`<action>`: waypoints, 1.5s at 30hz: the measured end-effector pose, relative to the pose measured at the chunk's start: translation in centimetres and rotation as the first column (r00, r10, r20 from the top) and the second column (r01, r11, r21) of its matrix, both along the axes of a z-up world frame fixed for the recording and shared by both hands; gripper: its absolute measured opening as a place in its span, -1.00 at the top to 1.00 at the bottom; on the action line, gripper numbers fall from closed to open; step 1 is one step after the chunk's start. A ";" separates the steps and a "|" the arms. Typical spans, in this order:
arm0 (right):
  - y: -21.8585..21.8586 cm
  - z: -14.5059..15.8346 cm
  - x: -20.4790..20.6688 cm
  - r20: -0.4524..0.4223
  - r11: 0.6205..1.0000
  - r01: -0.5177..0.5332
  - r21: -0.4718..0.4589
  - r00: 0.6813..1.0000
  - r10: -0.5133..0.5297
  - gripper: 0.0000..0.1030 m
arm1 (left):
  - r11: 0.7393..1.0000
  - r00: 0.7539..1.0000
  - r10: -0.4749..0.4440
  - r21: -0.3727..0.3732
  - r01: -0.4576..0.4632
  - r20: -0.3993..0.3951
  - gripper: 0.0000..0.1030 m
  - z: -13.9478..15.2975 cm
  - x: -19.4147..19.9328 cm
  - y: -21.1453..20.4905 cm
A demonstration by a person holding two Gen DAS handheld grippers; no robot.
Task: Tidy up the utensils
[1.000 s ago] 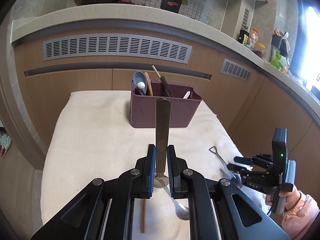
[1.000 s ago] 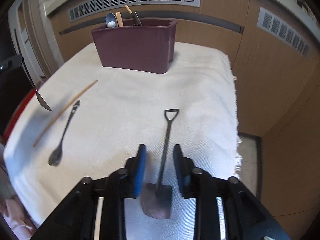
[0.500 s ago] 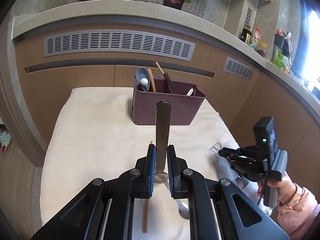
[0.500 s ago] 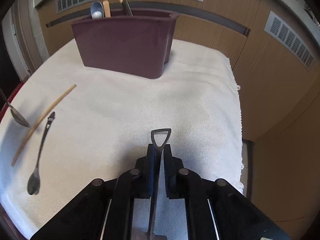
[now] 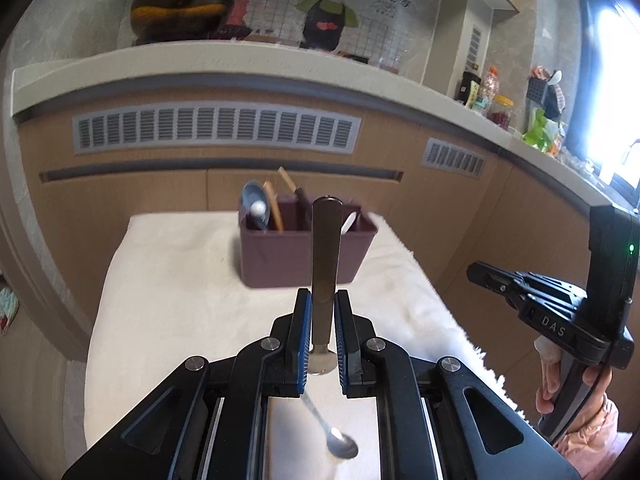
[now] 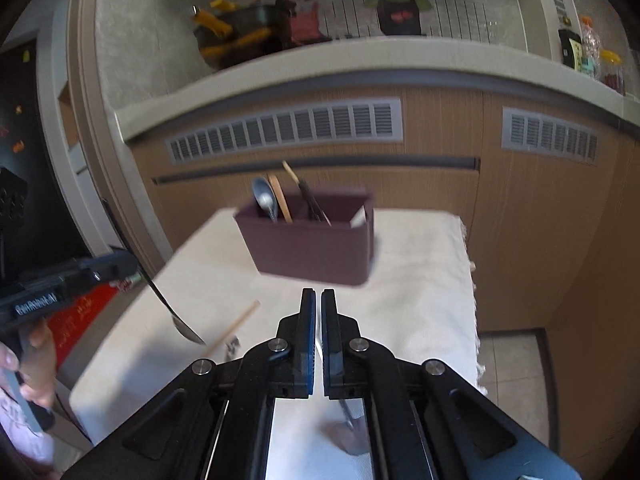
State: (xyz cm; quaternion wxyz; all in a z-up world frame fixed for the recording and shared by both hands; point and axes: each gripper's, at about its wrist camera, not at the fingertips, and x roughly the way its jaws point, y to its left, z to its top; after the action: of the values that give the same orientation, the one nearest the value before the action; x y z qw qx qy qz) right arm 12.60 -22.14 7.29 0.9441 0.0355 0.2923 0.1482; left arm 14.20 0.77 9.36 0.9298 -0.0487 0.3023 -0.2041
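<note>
Blue-padded fingers of the left gripper pinch a flat metal utensil by the narrow neck just above its rounded end, so that the long, dull, blunt-topped handle stands nearly upright in front of the camera; in the right wrist view the same piece shows as a slim pointed blade slanting down from that gripper. On the right gripper the two black fingers are pressed together with only a thin slit between the pads, and I cannot tell whether anything is caught there; a small spade-shaped metal spoon shows blurred below its body. Both grippers hang above a table draped in a white, coarsely woven cloth with a fringed right edge. Near the far edge of the table stands the maroon plastic caddy, a rectangular box with rounded corners and a divider; its left compartment holds a blue-grey spoon and a wooden stick, and a dark-handled chopstick leans beside them. On the cloth toward the near edge lie a slender steel teaspoon, its bowl shiny, and a plain wooden chopstick. Each gripper is held by a hand in a pink sleeve.
</note>
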 end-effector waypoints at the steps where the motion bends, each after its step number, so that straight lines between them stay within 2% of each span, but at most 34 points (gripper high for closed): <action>1: 0.3 1.2 0.4 0.022 1.000 -0.011 -0.001 1.000 0.011 0.98 | 1.000 1.000 -0.012 -0.006 0.012 0.020 0.77 1.1 0.4 -0.1; 4: 1.6 4.9 1.4 0.105 0.997 -0.050 -0.058 0.993 0.056 0.98 | 1.000 0.993 -0.023 -0.001 0.023 0.114 0.77 4.7 1.4 -0.3; 6: 2.2 5.7 2.5 0.096 0.993 -0.077 -0.090 0.992 0.086 0.96 | 1.000 0.989 -0.013 0.001 0.013 0.144 0.77 6.0 2.0 -0.2; 8: 3.2 4.5 3.8 0.017 0.976 -0.169 -0.135 0.985 0.173 0.92 | 1.000 0.987 -0.005 0.001 0.005 0.162 0.77 6.5 2.3 0.0; 9: 3.3 3.6 4.1 -0.003 0.972 -0.180 -0.148 0.983 0.182 0.91 | 1.000 0.985 0.002 0.006 -0.003 0.170 0.77 6.4 2.3 0.2; 11: 3.7 0.3 4.9 -0.094 0.958 -0.220 -0.182 0.974 0.205 0.88 | 1.000 0.984 0.016 0.018 -0.019 0.175 0.77 5.8 2.1 0.5; 15: 3.7 -6.5 5.8 -0.271 0.946 -0.265 -0.185 0.939 0.211 0.88 | 1.000 0.993 0.024 0.004 -0.024 0.116 0.77 3.7 2.4 1.6; 18: 3.9 -10.6 6.7 -0.369 0.943 -0.277 -0.186 0.909 0.195 0.88 | 0.999 0.996 0.035 -0.002 -0.035 0.077 0.77 1.9 2.7 2.0; 20: 4.1 -12.4 7.3 -0.408 0.942 -0.275 -0.194 0.896 0.177 0.88 | 0.999 0.999 0.039 -0.005 -0.039 0.037 0.77 0.6 3.2 2.4; 22: 4.4 -13.4 7.6 -0.422 0.937 -0.274 -0.218 0.892 0.163 0.77 | 0.999 0.999 0.040 0.003 -0.040 -0.003 0.77 -0.5 3.6 2.9; 24: 4.9 -14.2 7.9 -0.433 0.928 -0.283 -0.243 0.888 0.158 0.49 | 1.000 0.998 0.011 0.024 -0.010 -0.057 0.76 -1.8 4.1 2.8; 27: 4.8 -14.5 7.1 -0.423 0.927 -0.277 -0.252 0.893 0.151 0.52 | 0.994 0.989 -0.072 0.075 0.082 -0.130 0.73 -3.9 4.5 1.4; 28: 4.6 -14.4 6.9 -0.430 0.927 -0.279 -0.250 0.890 0.152 0.61 | 0.988 0.982 -0.101 0.104 0.118 -0.158 0.71 -4.8 4.8 0.5; 29: 4.4 -14.4 6.8 -0.437 0.927 -0.282 -0.247 0.887 0.153 0.88 | 0.980 0.974 -0.129 0.123 0.153 -0.187 0.69 -5.5 5.2 -0.2; 30: 4.2 -14.4 6.6 -0.440 0.929 -0.275 -0.246 0.886 0.146 0.91 | 0.971 0.962 -0.157 0.143 0.192 -0.223 0.61 -6.4 5.6 -1.0; 34: 2.4 -13.9 5.4 -0.434 0.951 -0.227 -0.210 0.893 0.118 0.91 | 0.922 0.903 -0.269 0.180 0.342 -0.336 0.22 -9.1 7.3 -4.0; 35: 1.8 -13.7 5.2 -0.433 0.959 -0.216 -0.185 0.894 0.118 0.91 | 0.909 0.888 -0.284 0.194 0.370 -0.362 0.17 -9.8 7.8 -4.8; 39: -0.5 -12.1 4.0 -0.399 0.982 -0.165 -0.093 0.910 0.115 0.91 | 0.852 0.850 -0.295 0.282 0.440 -0.435 0.16 -11.9 10.0 -8.3; 42: -1.5 -11.4 3.6 -0.380 0.988 -0.144 -0.050 0.918 0.114 0.91 | 0.805 0.832 -0.289 0.349 0.479 -0.474 0.16 -13.1 11.3 -10.7; 45: -2.0 -10.8 3.5 -0.362 0.992 -0.128 -0.023 0.926 0.111 0.91 | 0.768 0.824 -0.260 0.409 0.493 -0.504 0.16 -14.4 12.1 -12.4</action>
State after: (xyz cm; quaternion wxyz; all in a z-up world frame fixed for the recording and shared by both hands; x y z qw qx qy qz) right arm 16.05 -24.12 -3.54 0.8645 0.0222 0.4651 0.1896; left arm 26.29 -11.61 -5.05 0.7578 0.2264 0.5414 -0.2855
